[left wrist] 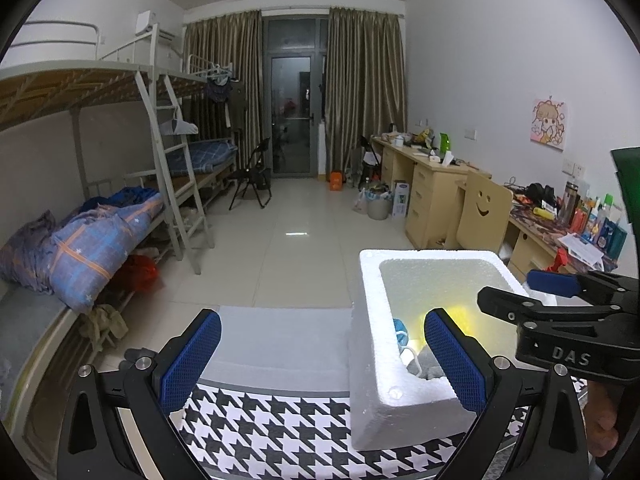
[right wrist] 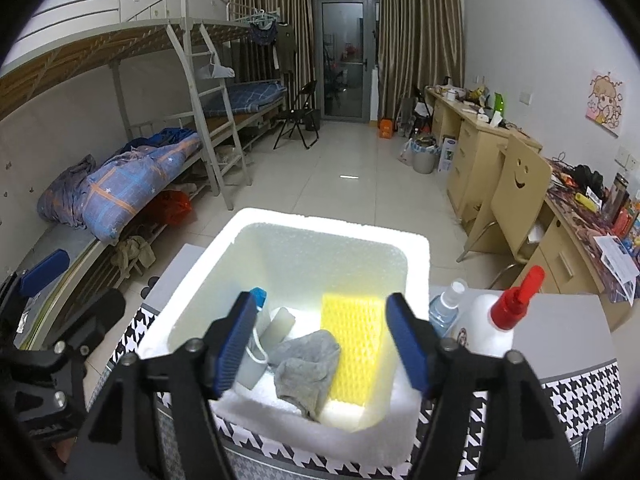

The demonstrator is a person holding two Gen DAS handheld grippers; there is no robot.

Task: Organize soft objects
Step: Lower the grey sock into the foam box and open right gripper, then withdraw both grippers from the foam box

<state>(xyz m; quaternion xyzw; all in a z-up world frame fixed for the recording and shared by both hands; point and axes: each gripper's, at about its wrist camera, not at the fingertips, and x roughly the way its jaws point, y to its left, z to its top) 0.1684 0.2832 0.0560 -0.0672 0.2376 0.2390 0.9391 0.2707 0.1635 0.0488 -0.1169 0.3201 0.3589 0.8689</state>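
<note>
Plainly, the foam box [right wrist: 280, 248] is seen between and beyond the spread, empty fingers of the right gripper [right wrist: 322, 346]; a yellow sponge [right wrist: 354, 344], a grey cloth [right wrist: 306, 364] and a blue-capped item [right wrist: 258, 294] lie inside. From the left gripper [left wrist: 322, 360], fingers likewise apart and empty, the box [left wrist: 370, 360] is viewed around its right finger, contents mostly hidden. Two bottles [right wrist: 486, 320] beside the right finger are shown only by the right view.

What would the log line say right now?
left gripper: open, empty | right gripper: open above white foam box | inside: yellow sponge, grey cloth
</note>
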